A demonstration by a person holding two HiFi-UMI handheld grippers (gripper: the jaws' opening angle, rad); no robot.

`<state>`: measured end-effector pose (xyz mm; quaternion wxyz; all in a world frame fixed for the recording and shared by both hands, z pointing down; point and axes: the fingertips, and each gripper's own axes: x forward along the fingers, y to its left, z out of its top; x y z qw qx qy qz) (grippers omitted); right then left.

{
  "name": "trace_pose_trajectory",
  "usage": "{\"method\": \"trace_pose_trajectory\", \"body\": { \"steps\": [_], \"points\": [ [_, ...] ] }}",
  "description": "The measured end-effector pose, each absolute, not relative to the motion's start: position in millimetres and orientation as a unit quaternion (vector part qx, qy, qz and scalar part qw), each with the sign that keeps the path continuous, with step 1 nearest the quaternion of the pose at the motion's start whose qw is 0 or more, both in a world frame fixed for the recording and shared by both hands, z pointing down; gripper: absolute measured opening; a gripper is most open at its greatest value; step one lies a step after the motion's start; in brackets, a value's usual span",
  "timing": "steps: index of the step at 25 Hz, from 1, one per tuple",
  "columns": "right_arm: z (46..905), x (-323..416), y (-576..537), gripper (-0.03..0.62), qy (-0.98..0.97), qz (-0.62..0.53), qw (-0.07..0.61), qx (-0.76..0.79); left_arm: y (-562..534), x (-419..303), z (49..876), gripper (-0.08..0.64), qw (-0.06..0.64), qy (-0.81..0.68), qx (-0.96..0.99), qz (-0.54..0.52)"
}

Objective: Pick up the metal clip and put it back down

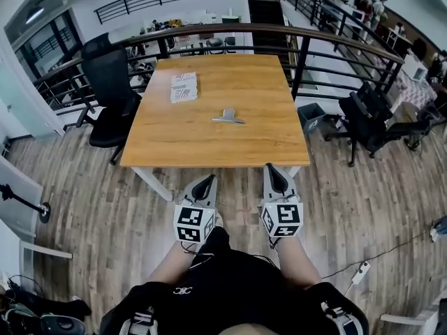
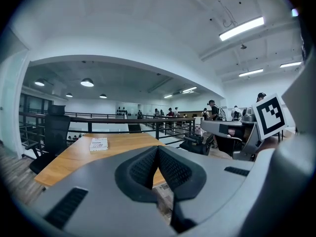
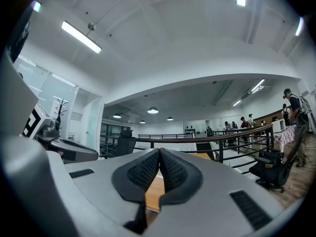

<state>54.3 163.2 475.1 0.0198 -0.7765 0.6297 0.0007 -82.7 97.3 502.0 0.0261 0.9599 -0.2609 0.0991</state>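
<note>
Metal clip [image 1: 228, 117] lies near the middle of the wooden table [image 1: 209, 149], slightly right of centre, well apart from both grippers and from the small printed pad [image 1: 184, 87] at the far left of the tabletop. Nothing touches it.

The left gripper [image 1: 204, 184] and the right gripper [image 1: 274, 174] hang side by side just off the near edge of the table, over the floor. In each gripper's own view the ribbed pads meet at the tips with nothing between them, so both are closed and empty. The pick-up has not begun.

The clip looks like thin, bright steel: probably light, stiff, and smooth enough to slide on the wood if nudged from the side. It sits low, with a flat blade stretching left and a short part standing up near its middle (too small to make out exactly). That raised part seems the best place to take hold, pinching across its narrow width from above. The flat blade offers little for the pads to get under. The jaws would need to open first.
</note>
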Motion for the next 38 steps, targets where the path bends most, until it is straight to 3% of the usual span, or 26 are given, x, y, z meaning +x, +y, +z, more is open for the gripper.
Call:
{"method": "trace_pose_trajectory", "body": {
  "steps": [22,38],
  "points": [
    [443.2,151.7,-176.3,0.017,0.605,-0.003,0.011,-0.796,-258.3,6.7,476.7,0.012,0.031,-0.239,0.965,0.103],
    [468.5,215.2,-295.6,0.017,0.661,-0.023,-0.043,-0.749,-354.3,34.9,492.9,0.012,0.062,-0.313,0.941,0.115]
  ]
}}
